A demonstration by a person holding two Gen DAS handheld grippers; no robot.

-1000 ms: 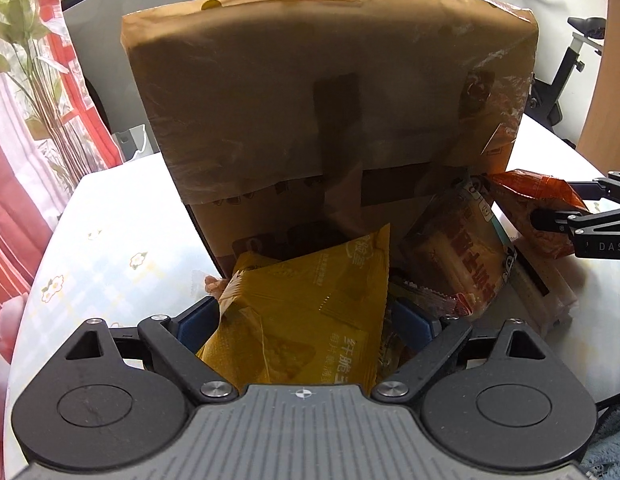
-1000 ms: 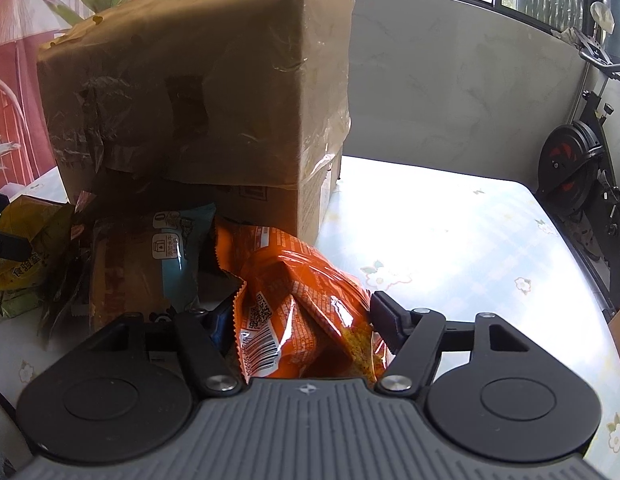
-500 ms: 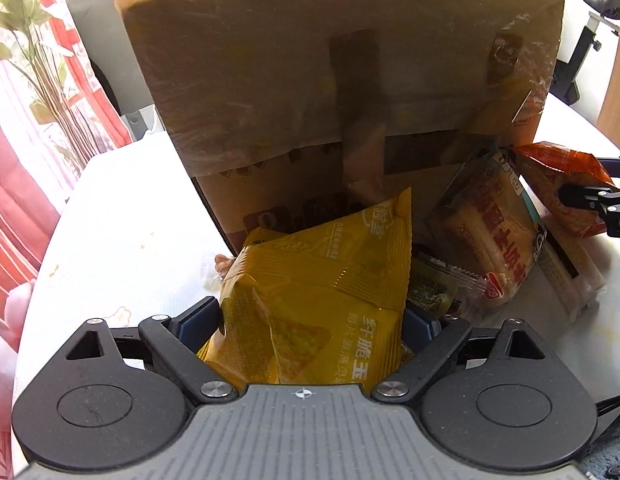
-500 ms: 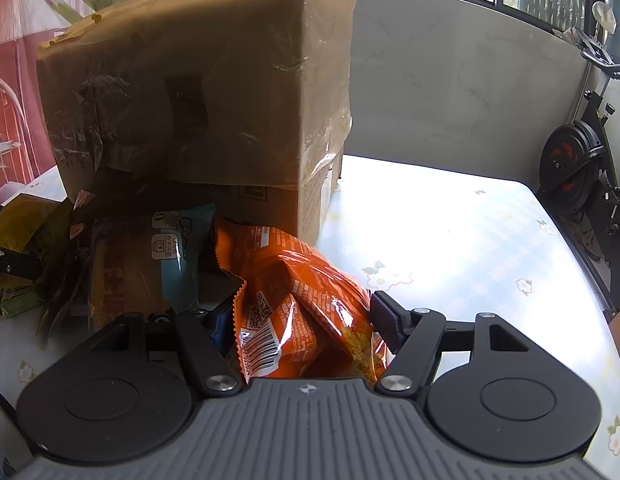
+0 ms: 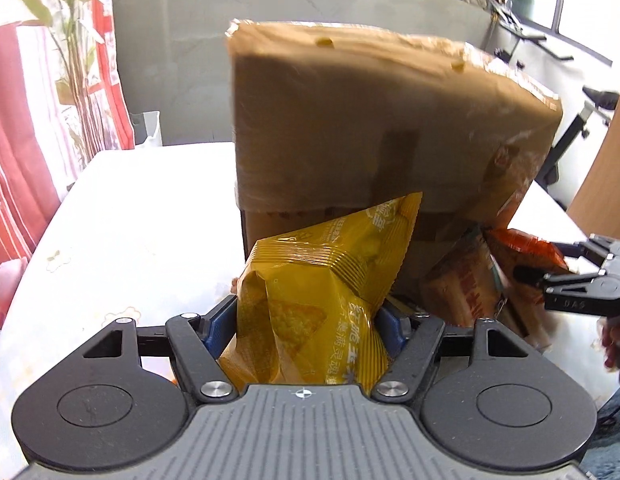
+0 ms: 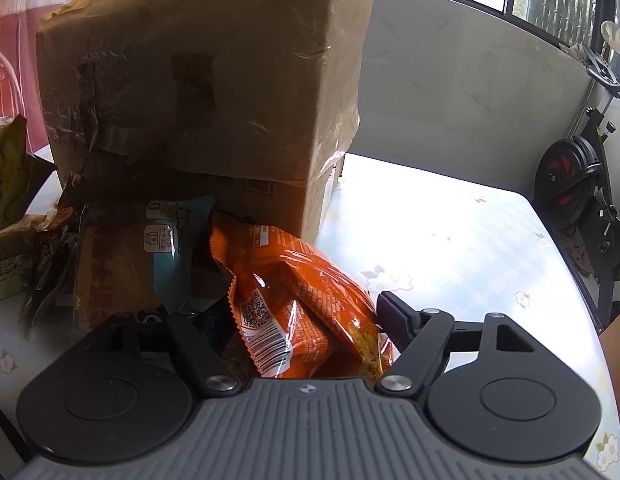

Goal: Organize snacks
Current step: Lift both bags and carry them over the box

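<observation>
My left gripper point(image 5: 306, 320) is shut on a yellow chip bag point(image 5: 322, 300) and holds it up in front of a tall cardboard box point(image 5: 370, 128). My right gripper point(image 6: 306, 312) is shut on an orange snack bag point(image 6: 306, 292), low over the table beside the same box point(image 6: 206, 92). A teal-and-brown biscuit pack point(image 6: 126, 264) lies against the box foot, left of the orange bag. The right gripper point(image 5: 570, 280) and orange bag point(image 5: 522, 252) also show at the right of the left wrist view, with the biscuit pack point(image 5: 466, 280).
The white flowered table point(image 6: 450, 240) spreads right of the box. More small wrappers point(image 6: 14, 248) lie at the left of the right wrist view. An exercise bike point(image 6: 578, 188) stands beyond the table's right edge. Red curtains and a plant point(image 5: 50, 100) stand at the left.
My left gripper has lifted and pulled back with the yellow bag, so more of the box top shows. My right gripper has moved closer to the box with the orange bag.
</observation>
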